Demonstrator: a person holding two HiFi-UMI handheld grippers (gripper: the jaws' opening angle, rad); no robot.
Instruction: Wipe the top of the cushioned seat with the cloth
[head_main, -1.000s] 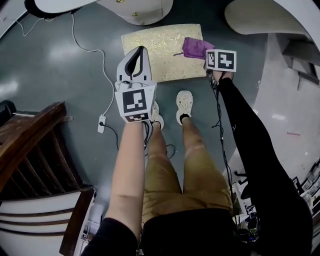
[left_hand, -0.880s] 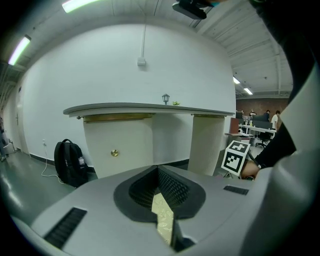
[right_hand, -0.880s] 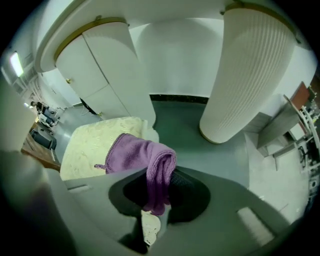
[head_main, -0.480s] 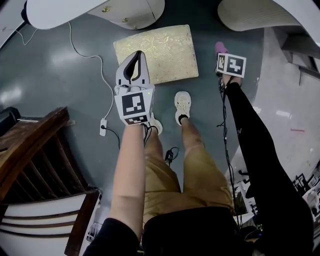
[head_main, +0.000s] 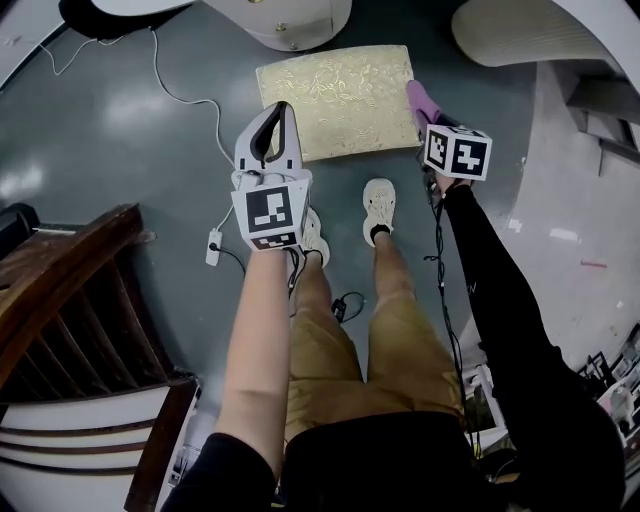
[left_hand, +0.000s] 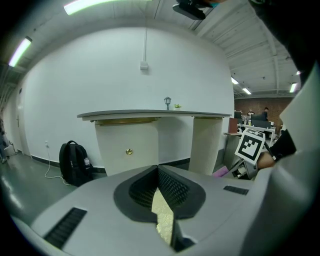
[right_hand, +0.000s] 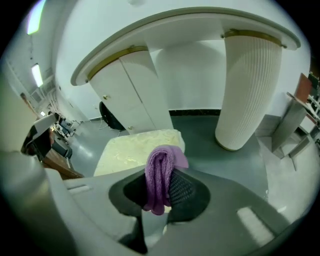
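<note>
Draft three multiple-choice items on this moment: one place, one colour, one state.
1. Where is the cloth?
A) on the floor
B) in the right gripper
C) on the wooden stairs

2. What colour is the seat?
A) gold
B) red
C) black

3. The left gripper is:
A) wide open
B) shut on the cloth
C) shut, empty

Answers:
1 B, the cloth sits pinched between its jaws.
2 A, its patterned top is gold.
3 C, its jaws meet with nothing between them.
</note>
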